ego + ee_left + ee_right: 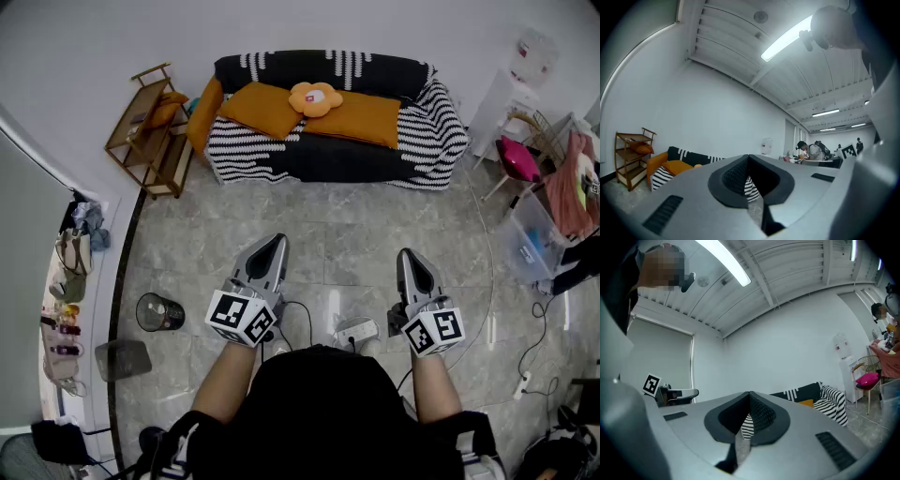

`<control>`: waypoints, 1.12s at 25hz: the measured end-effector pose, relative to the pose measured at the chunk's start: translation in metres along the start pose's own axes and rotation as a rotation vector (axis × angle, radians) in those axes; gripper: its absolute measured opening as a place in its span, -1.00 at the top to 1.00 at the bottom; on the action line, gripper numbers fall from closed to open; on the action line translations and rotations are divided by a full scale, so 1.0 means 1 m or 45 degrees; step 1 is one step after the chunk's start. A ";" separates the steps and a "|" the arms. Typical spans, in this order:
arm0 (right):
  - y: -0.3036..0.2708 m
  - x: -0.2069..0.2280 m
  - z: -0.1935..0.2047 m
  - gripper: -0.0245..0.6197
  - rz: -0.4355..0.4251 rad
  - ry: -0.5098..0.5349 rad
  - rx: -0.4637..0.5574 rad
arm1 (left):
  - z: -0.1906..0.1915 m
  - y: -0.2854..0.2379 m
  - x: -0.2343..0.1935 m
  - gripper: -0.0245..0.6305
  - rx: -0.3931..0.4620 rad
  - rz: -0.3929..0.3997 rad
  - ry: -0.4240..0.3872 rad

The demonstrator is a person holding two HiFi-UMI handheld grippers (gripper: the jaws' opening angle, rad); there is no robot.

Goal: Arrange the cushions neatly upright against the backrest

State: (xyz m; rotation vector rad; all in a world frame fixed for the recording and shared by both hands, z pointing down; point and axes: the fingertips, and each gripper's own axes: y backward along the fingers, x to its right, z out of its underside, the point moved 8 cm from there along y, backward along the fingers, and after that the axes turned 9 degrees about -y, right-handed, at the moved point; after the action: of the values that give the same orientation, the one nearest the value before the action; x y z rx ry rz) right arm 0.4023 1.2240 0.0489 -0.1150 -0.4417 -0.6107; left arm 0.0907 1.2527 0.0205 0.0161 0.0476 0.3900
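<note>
A black-and-white striped sofa [281,155] stands against the far wall. Two orange cushions lie flat on its seat, one on the left [260,108] and one on the right [361,118]. A small flower-shaped cushion [315,97] rests on them. Another orange cushion [201,114] leans on the left armrest. My left gripper [272,246] and right gripper [410,256] hover over the floor well short of the sofa, both shut and empty. The sofa [670,169] shows at the lower left in the left gripper view, and the sofa [827,401] at the right in the right gripper view.
A wooden shelf [150,127] with an orange cushion stands left of the sofa. A black bin [157,312] sits on the floor at left. A power strip [356,330] with cables lies between the grippers. A chair with a pink cushion [517,157] and storage boxes are at right.
</note>
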 end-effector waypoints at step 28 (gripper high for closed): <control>-0.007 0.023 -0.013 -0.06 -0.051 0.104 0.097 | 0.007 -0.048 0.017 -0.10 -0.039 -0.059 0.005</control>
State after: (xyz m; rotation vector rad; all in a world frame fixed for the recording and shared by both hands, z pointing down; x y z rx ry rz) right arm 0.4196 1.2031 0.0473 -0.0085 -0.3885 -0.6347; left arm 0.1246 1.2143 0.0256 -0.0157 0.0457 0.3445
